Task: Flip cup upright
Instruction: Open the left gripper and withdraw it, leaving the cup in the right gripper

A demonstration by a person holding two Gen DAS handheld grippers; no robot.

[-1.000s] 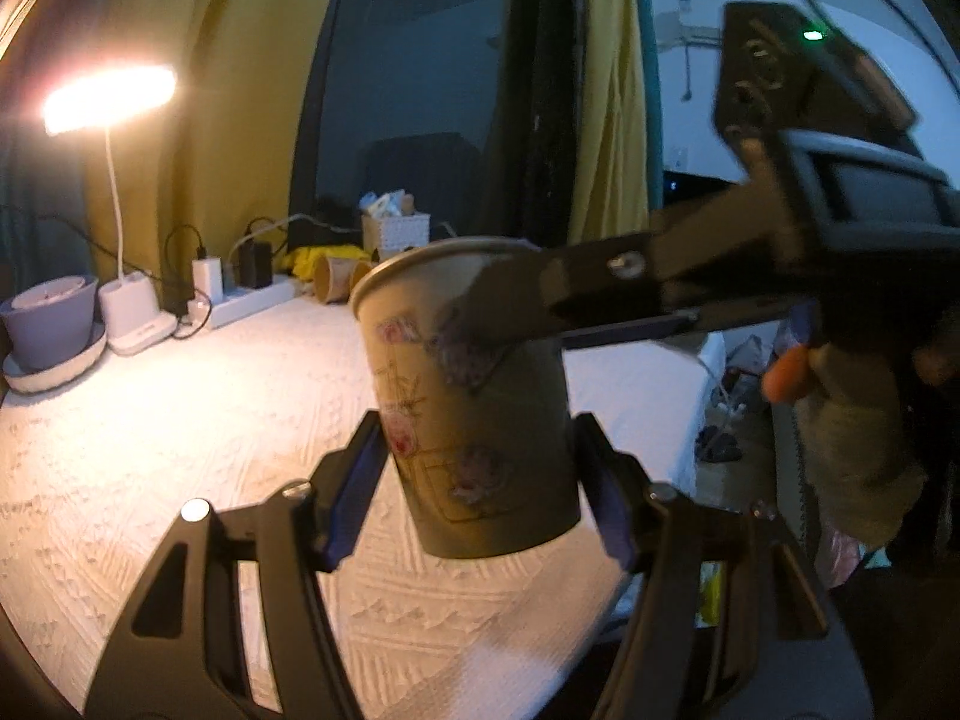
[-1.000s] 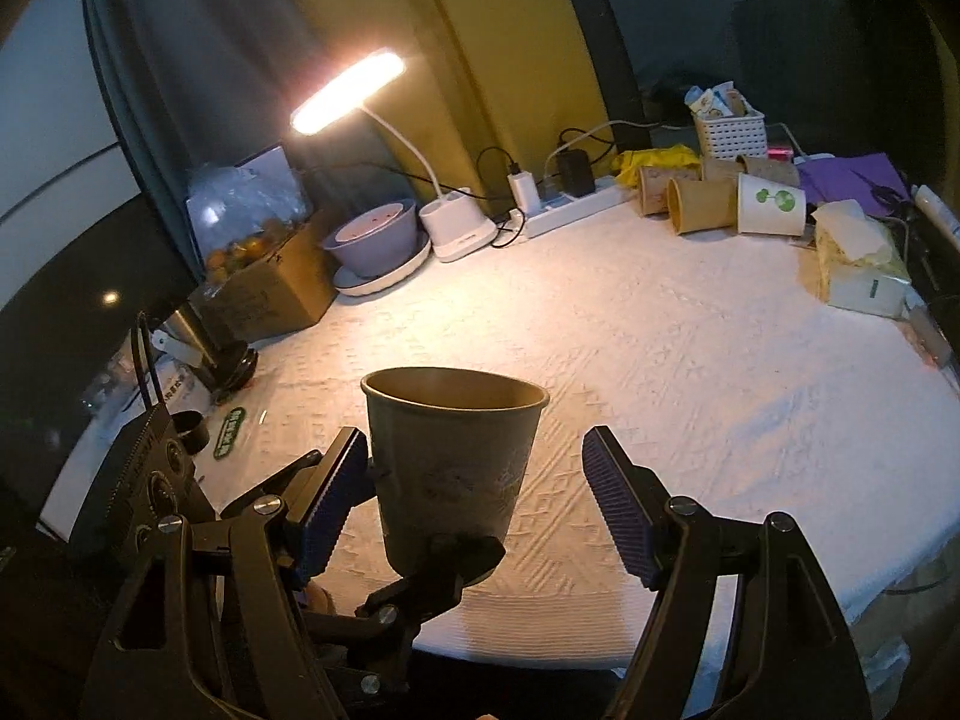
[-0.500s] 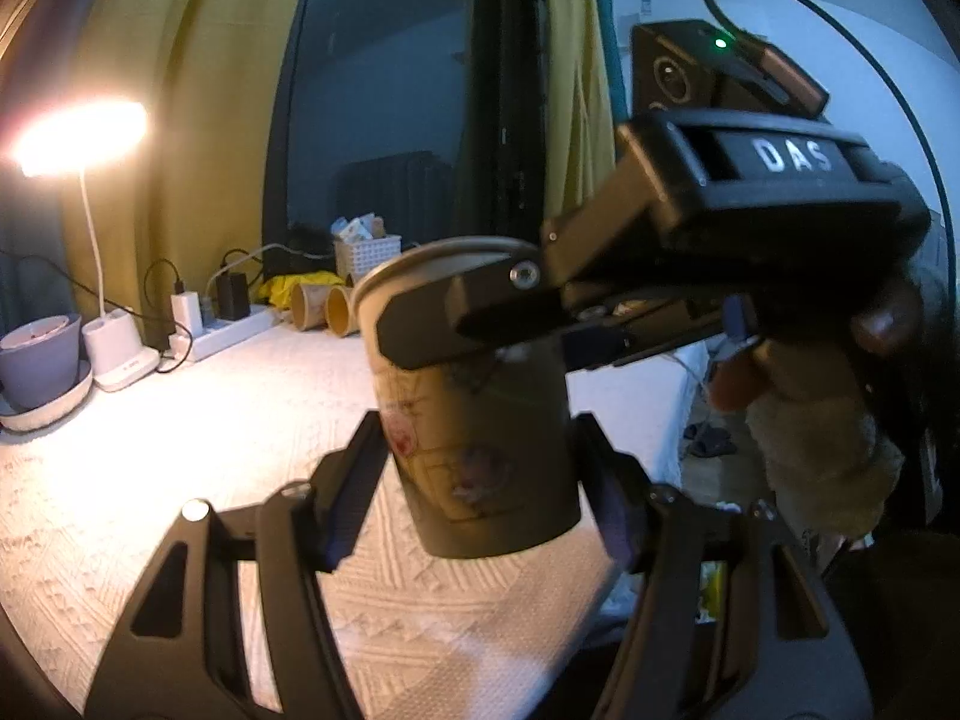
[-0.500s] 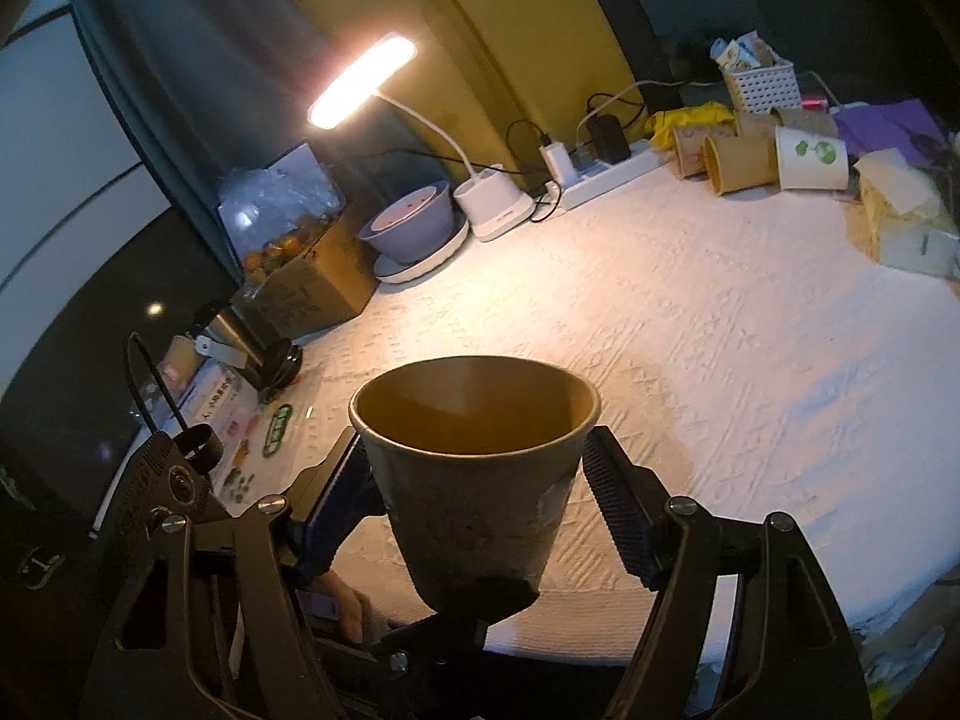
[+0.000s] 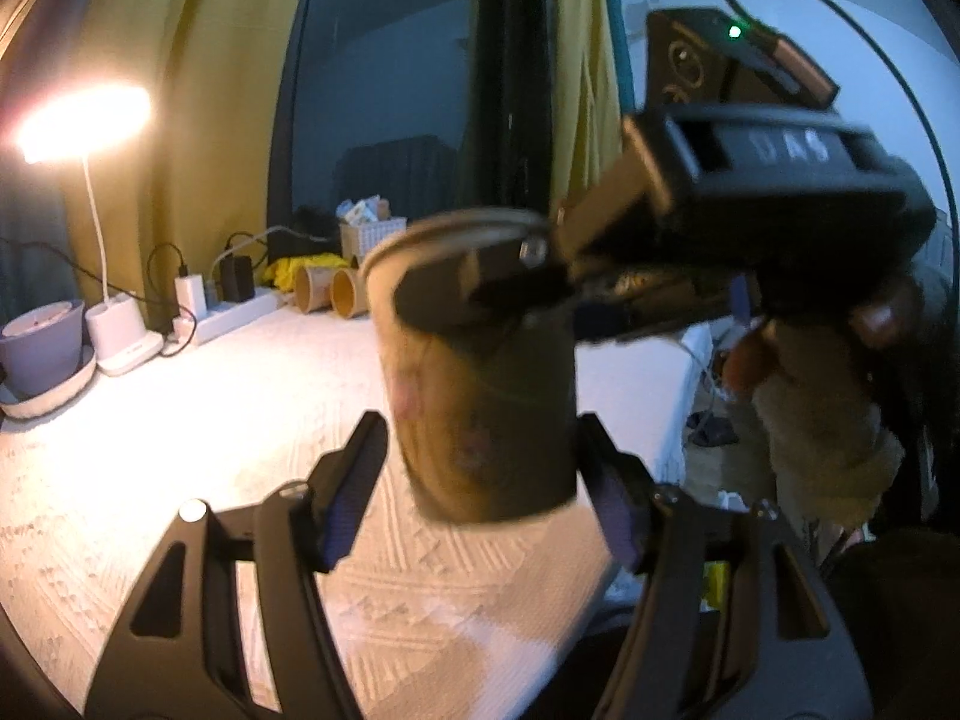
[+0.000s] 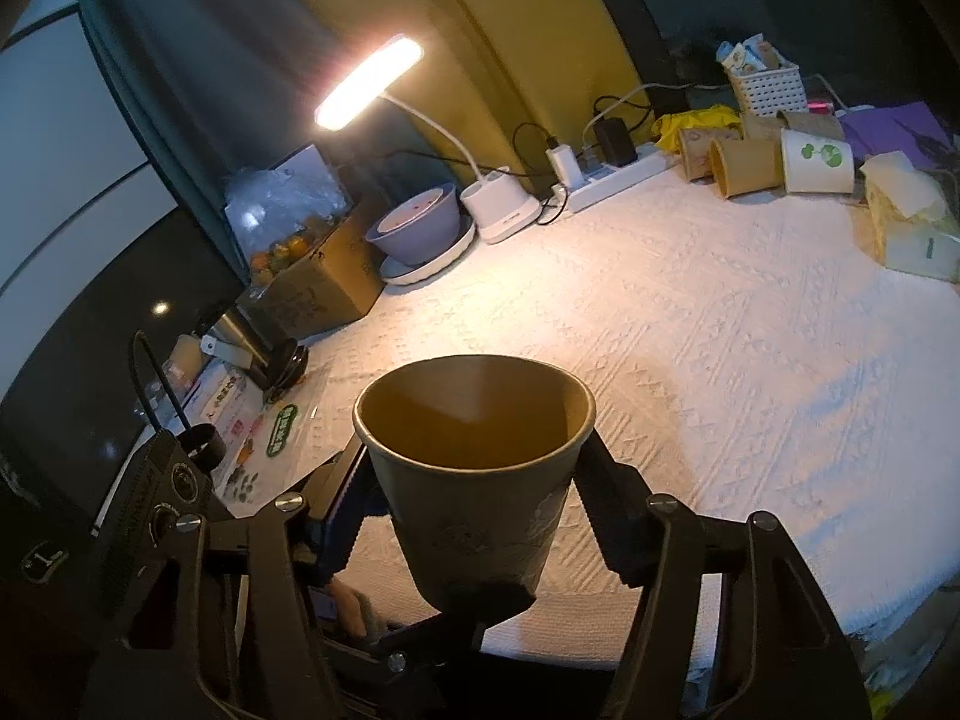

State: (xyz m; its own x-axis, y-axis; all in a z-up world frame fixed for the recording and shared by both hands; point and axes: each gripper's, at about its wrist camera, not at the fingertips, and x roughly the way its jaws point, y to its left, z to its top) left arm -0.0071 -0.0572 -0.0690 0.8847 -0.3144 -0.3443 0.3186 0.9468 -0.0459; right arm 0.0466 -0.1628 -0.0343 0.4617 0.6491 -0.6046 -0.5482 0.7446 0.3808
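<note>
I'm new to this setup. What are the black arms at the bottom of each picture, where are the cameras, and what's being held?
There is no robot. A person holds tongs in each hand, and a wide-angle camera on each looks along its fingers. One picture is from the left tongs, the other from the right tongs. Both bracket one paper cup, mouth up, above a white-clothed table. The right tongs clamp it; blur hides whether the left ones grip. At the back are a lamp, a bowl, spare cups lying down, and a tissue box.
</note>
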